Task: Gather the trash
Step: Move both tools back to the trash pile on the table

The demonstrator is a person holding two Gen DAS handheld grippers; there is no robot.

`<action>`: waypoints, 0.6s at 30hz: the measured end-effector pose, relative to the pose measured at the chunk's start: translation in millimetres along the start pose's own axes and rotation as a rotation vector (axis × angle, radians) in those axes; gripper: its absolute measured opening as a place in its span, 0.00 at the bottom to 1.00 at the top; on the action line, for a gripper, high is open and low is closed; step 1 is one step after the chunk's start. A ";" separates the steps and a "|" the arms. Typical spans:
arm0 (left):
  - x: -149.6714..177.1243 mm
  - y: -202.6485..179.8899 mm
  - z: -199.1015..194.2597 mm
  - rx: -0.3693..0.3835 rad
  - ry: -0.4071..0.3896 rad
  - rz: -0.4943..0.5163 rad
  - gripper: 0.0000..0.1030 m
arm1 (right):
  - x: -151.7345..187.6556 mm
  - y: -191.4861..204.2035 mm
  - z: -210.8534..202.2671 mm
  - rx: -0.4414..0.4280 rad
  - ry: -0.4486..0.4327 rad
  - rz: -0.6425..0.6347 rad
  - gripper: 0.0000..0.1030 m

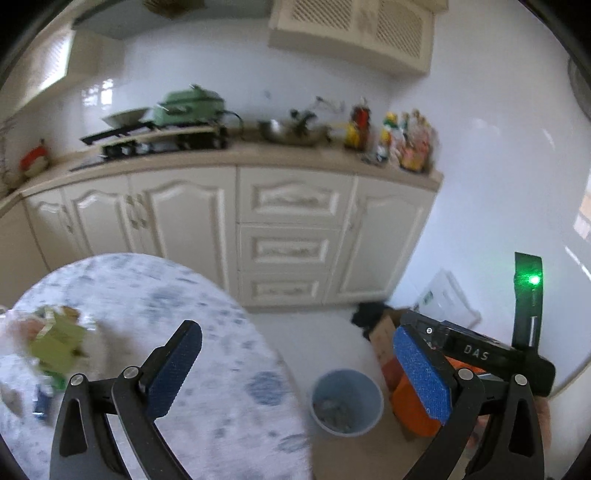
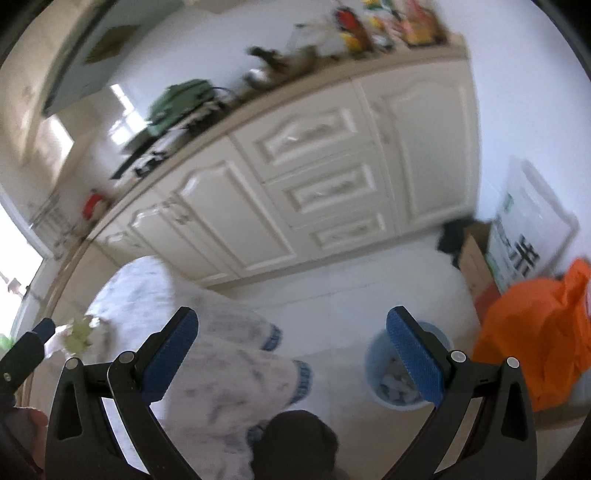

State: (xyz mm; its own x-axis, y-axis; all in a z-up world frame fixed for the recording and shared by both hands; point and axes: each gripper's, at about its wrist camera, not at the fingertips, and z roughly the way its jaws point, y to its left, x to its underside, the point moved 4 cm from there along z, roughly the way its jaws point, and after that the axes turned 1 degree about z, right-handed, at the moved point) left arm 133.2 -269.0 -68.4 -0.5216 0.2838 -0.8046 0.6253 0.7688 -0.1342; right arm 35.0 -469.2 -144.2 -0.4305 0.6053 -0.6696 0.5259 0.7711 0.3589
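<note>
Orange bag [image 2: 535, 332] clear only right-wrist.

- a home kitchen.
- cream cabinets [image 1: 236, 221] with carved doors and drawers run under a beige counter [image 1: 258, 155].
- on the counter: a stove [image 1: 155, 138] with a green pot [image 1: 188, 105], a metal bowl [image 1: 275, 129] and bottles [image 1: 399, 140] towards its right end.
- a lattice wall cupboard [image 1: 354, 33] hangs above the counter.
- white tiled wall [image 1: 240, 70] behind the counter.

Left gripper [image 1: 297, 373] tilted downward, jaws spread wide and empty, right gripper [image 2: 291, 358] likewise, jaws wide, nothing held
</note>
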 end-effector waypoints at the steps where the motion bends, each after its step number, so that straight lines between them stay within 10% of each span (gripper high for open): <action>1: 3.6 7.3 -13.3 -0.011 -0.018 -0.006 0.99 | -0.5 16.3 -2.6 -0.015 -0.006 -0.023 1.00; 18: 111.3 126.9 -175.9 -0.331 -0.203 -0.159 0.99 | 44.7 205.0 -2.5 -0.163 0.007 -0.297 1.00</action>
State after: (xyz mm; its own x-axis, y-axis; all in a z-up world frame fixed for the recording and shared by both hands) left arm 52.3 -39.0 -73.2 -0.4512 0.0532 -0.8909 0.3084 0.9460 -0.0997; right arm 121.7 -283.6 -99.0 -0.5531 0.3500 -0.7560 0.2526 0.9352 0.2482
